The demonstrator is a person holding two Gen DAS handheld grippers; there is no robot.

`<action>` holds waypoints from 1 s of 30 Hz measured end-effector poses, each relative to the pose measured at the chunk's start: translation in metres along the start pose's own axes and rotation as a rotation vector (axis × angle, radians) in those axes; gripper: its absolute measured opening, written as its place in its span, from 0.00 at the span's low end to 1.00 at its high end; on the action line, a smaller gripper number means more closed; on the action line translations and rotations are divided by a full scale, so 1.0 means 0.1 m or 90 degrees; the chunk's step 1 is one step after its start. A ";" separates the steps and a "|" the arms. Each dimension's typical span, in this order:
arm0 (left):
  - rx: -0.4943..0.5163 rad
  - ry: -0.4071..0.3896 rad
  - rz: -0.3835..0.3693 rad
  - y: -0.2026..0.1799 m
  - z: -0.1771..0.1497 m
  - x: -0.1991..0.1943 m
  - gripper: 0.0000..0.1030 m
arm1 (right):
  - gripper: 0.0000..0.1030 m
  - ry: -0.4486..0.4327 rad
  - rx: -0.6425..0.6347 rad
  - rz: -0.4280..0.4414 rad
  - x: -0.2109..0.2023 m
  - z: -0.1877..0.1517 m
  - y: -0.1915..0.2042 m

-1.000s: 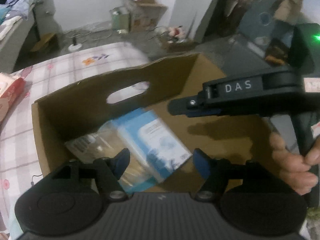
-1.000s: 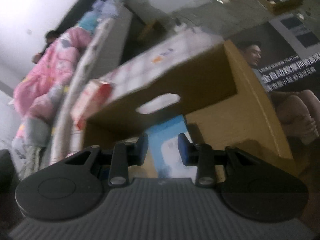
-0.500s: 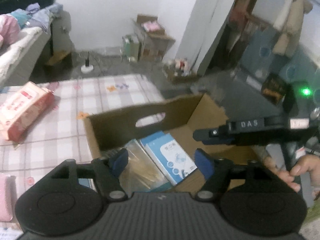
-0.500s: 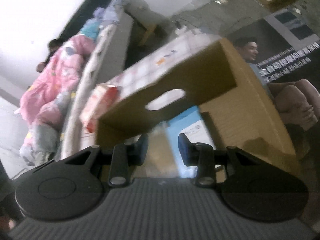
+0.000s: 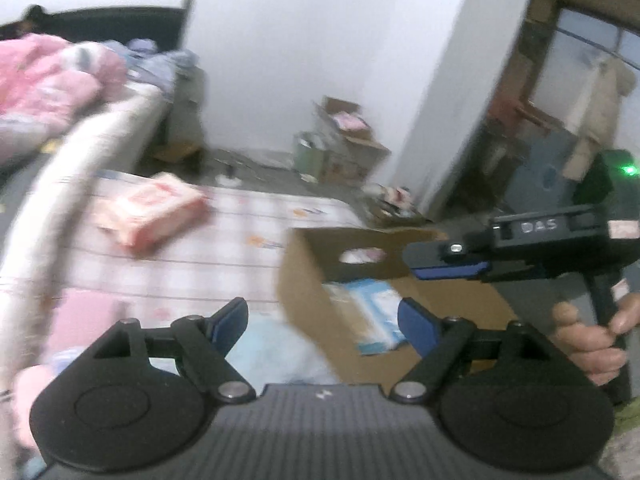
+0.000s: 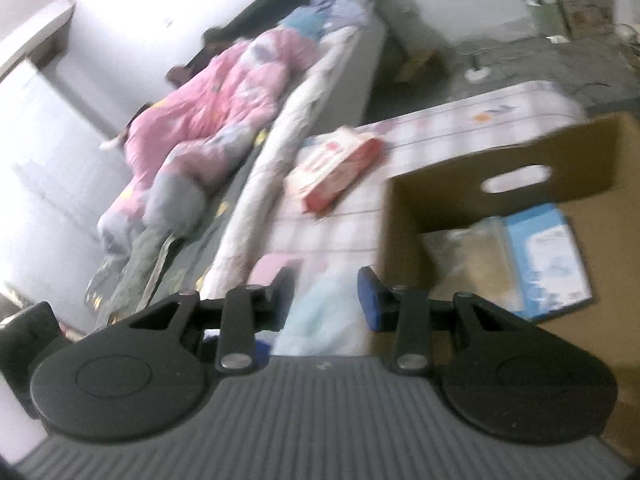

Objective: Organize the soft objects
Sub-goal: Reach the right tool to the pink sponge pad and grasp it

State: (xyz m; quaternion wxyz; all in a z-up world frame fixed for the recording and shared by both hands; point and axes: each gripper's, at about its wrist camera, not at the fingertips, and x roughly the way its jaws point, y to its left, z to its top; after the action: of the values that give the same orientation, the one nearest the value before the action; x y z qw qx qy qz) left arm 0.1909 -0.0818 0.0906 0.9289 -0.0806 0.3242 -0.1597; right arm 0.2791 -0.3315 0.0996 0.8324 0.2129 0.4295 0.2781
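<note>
Left gripper (image 5: 322, 318): jaws wide and opening, nothing between the pads; it hangs above the near edge of the checked surface and the box's left wall.
Right gripper (image 6: 326, 294): jaws at a narrow gap, no pad pressing on anything; a pale blue soft item shows behind the gap but is not gripped. In the left wrist view its body is at the right, over the box, held by a hand (image 5: 592, 340).
Pale blue soft item (image 6: 320, 312): lies on the checked surface, just beside the box's left wall; blurred, kind cannot be told.
Pink soft item (image 6: 272, 270): on the checked surface, left of the pale blue one, partly hidden by the right gripper's left finger.
Cardboard box (image 6: 404, 220): open top, hand slot in the far wall, standing at the right edge of the checked surface.
Box contents: a blue-and-white pack (image 6: 548, 256) flat on the floor of the box, a clear-wrapped pack (image 6: 472, 256) touching its left side.
Checked surface (image 6: 344, 224): pink-and-white cover.
Red-and-white pack (image 6: 336, 168): lies on the checked surface, well apart from the box, toward the far left.
Pink quilt (image 6: 212, 108): bunched on the bed beyond.
</note>
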 end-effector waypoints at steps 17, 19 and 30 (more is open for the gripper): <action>-0.126 0.101 0.154 2.00 -0.08 -0.02 0.85 | 0.51 0.239 0.014 -0.019 2.39 0.25 1.17; -0.126 0.127 0.154 2.11 -0.08 0.15 0.85 | 0.51 0.263 0.032 -0.041 2.66 0.27 1.13; -0.106 0.241 0.105 2.41 -0.05 0.95 0.86 | 0.53 0.329 0.097 -0.097 3.52 0.25 0.81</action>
State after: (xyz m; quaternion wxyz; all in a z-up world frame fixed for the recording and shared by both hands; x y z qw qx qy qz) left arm 0.3167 0.1104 -0.0295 0.8518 -0.0986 0.5100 -0.0680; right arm 0.4452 -0.0459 -0.0490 0.6952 0.1639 0.6622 0.2267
